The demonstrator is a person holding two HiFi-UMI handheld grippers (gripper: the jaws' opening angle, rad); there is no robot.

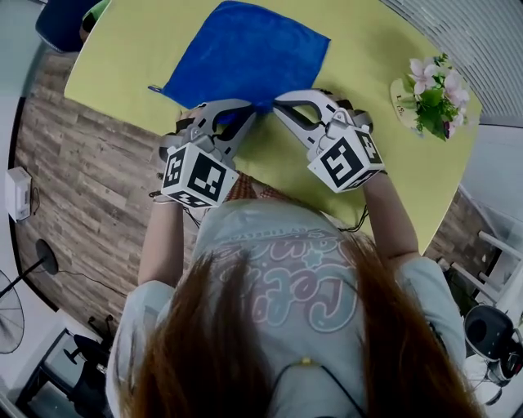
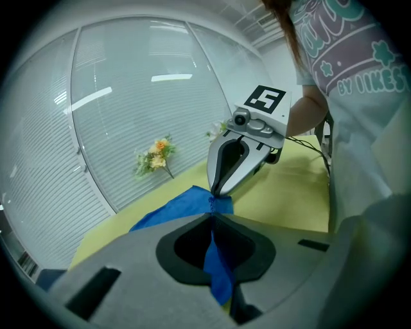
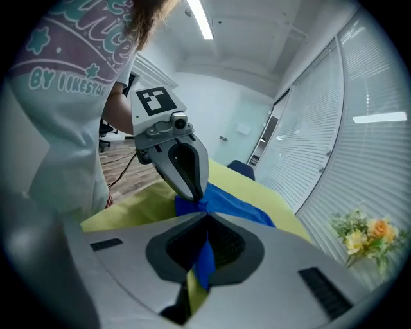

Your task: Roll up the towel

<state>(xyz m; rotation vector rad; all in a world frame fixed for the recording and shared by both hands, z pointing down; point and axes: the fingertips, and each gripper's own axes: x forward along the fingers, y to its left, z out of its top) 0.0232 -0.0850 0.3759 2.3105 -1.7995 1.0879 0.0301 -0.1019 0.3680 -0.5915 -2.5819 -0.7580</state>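
Rolling barely begun: blue microfibre towel (image 1: 245, 53) lies mostly flat on the yellow round table (image 1: 359, 65), near corner pinched by left gripper (image 1: 248, 116) and right gripper (image 1: 279, 101) — both jaw pairs clamped on cloth — no roll formed yet.

A rounded yellow-green table (image 1: 384, 57) stands on a wood-plank floor (image 1: 90, 180) beside a curved glass wall with horizontal blinds (image 2: 128, 115), with a small bouquet of flowers (image 1: 431, 91) near its edge, a blue chair (image 1: 61, 20) at its far end, a fan (image 1: 10, 314) on the floor and a strip light (image 3: 201, 19) on the white ceiling.
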